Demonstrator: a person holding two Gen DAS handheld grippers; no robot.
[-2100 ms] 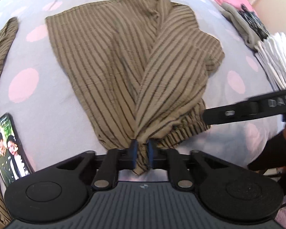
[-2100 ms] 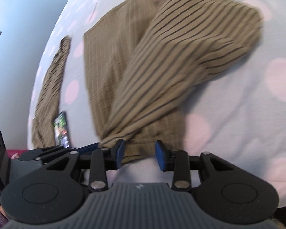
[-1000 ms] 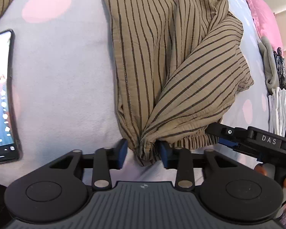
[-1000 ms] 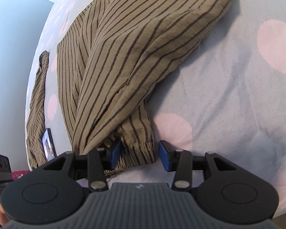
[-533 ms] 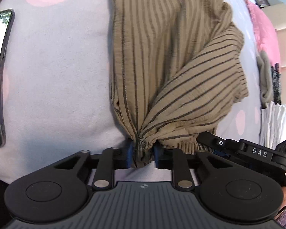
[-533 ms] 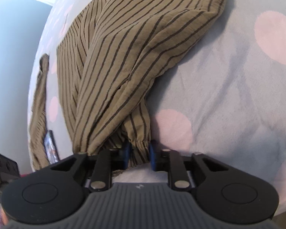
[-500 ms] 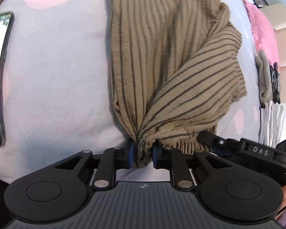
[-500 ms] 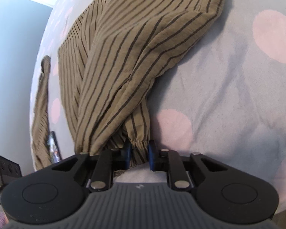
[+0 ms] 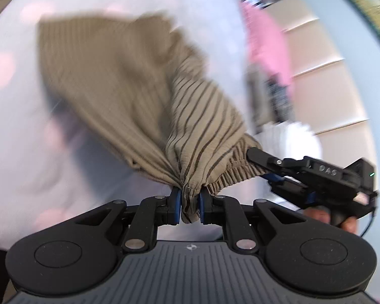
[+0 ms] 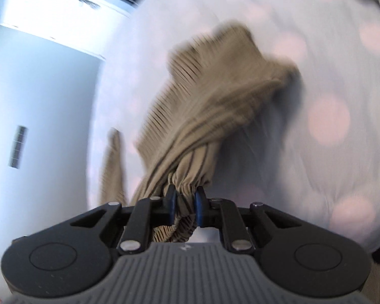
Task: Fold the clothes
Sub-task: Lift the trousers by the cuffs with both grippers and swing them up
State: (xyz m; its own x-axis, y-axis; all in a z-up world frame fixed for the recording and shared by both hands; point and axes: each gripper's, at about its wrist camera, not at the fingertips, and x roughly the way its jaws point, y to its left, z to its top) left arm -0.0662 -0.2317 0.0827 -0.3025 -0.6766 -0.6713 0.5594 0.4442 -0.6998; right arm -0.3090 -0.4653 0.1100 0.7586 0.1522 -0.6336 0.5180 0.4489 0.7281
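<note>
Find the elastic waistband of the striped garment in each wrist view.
Left wrist: the elastic waistband runs lower centre, from the left tongs rightward to the right tongs.
Right wrist: bunched at bottom centre in the right tongs.
Shared landmark: the pink-dotted bedsheet.

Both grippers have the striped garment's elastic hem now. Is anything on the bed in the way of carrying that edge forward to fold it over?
Nothing visible blocks it. The left gripper and right gripper are shut on the striped garment, and only its own cloth and polka-dot bedding lie ahead. The white pile sits off to the right.
</note>
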